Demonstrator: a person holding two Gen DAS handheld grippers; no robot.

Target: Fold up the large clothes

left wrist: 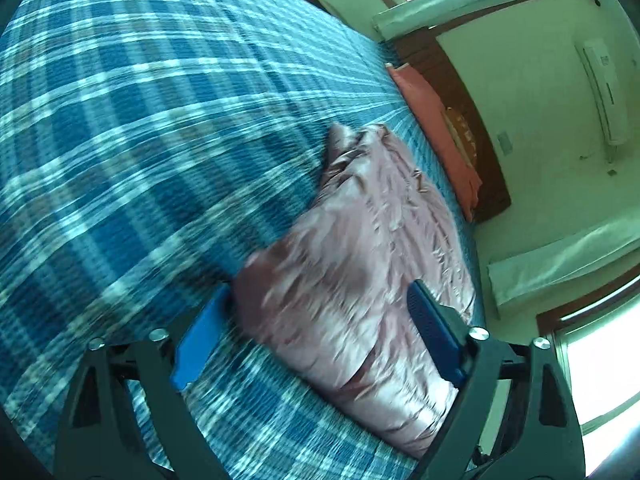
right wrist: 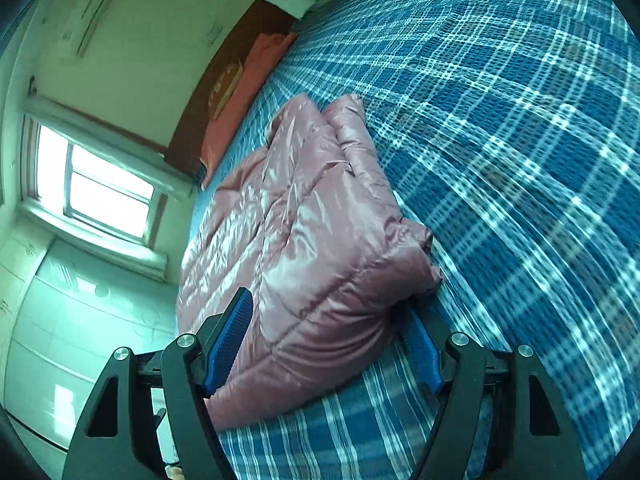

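Note:
A shiny pink puffer jacket (left wrist: 360,248) lies folded in a thick bundle on the bed with the blue plaid cover (left wrist: 140,120). My left gripper (left wrist: 316,312) is open, its blue pads (left wrist: 200,340) either side of the bundle's near end. The left wrist view is motion-blurred. In the right wrist view the same jacket (right wrist: 304,240) fills the middle, on the plaid cover (right wrist: 520,140). My right gripper (right wrist: 332,320) is open, its pads (right wrist: 230,340) straddling the near folded edge. Whether the pads touch the cloth I cannot tell.
A salmon pillow (left wrist: 436,132) lies against the dark wooden headboard (left wrist: 460,92). Bright windows (right wrist: 104,188), an air conditioner (left wrist: 600,88) on the wall and a white wardrobe (right wrist: 60,320) stand beyond the bed's edge.

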